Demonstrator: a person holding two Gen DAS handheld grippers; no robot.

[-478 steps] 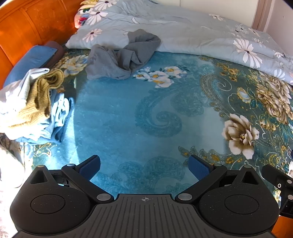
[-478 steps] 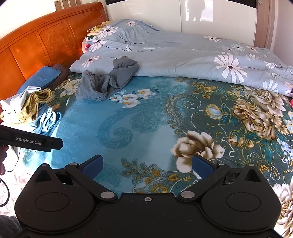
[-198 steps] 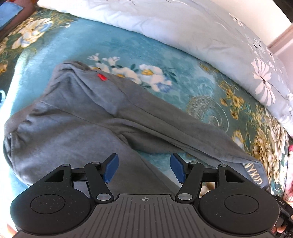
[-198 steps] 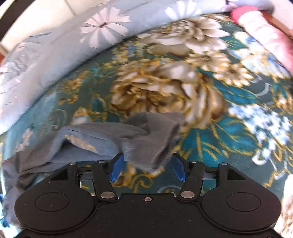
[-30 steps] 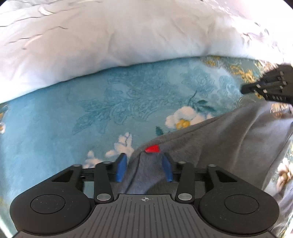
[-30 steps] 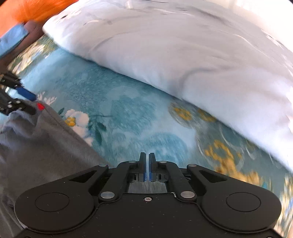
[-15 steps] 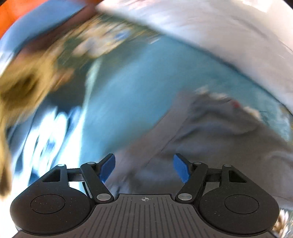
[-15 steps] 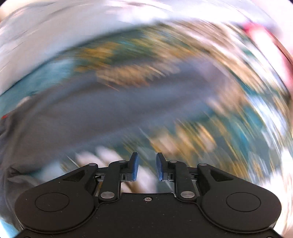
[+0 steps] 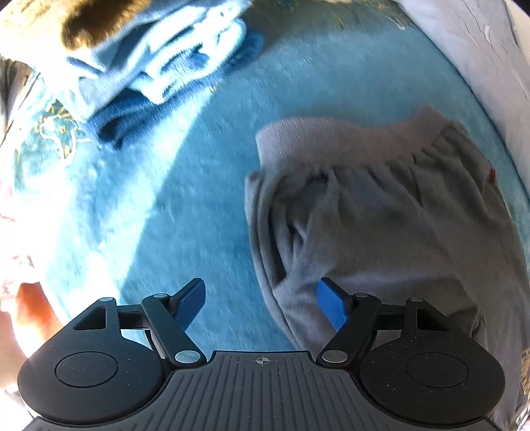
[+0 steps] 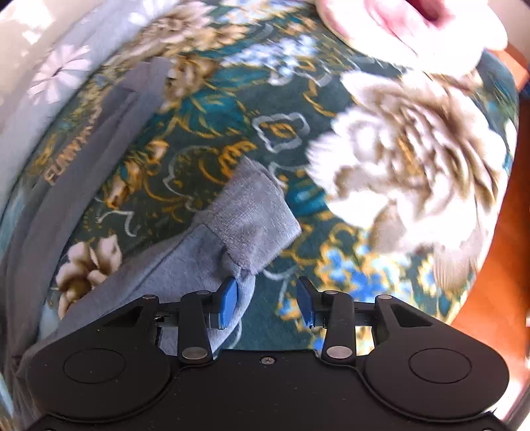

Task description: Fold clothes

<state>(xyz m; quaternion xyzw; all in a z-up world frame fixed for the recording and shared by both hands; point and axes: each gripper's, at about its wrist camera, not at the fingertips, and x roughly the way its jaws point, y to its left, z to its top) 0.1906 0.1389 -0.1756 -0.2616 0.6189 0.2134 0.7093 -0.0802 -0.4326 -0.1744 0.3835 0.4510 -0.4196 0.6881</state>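
Observation:
Grey sweatpants lie spread on the blue floral bedspread. In the left wrist view their waistband end (image 9: 364,199) lies rumpled, with a small red tag (image 9: 492,173) at the right. My left gripper (image 9: 261,303) is open and empty just above the waist's near edge, its right finger over the cloth. In the right wrist view a near leg cuff (image 10: 251,215) lies by my open, empty right gripper (image 10: 266,301), whose left finger touches the cloth. The other leg (image 10: 82,149) with gold lettering stretches to the upper left.
A pile of clothes, light blue (image 9: 159,66) and mustard, lies at the upper left of the left wrist view. The pale floral duvet (image 9: 490,49) runs along the far side. A pink pillow (image 10: 414,30) and the orange wooden bed frame (image 10: 510,232) border the right wrist view.
Both grippers swung away from the waistband's far edge. The left let go of the waist by the red tag and opened above its near edge; the right opened and moved to the near leg cuff.

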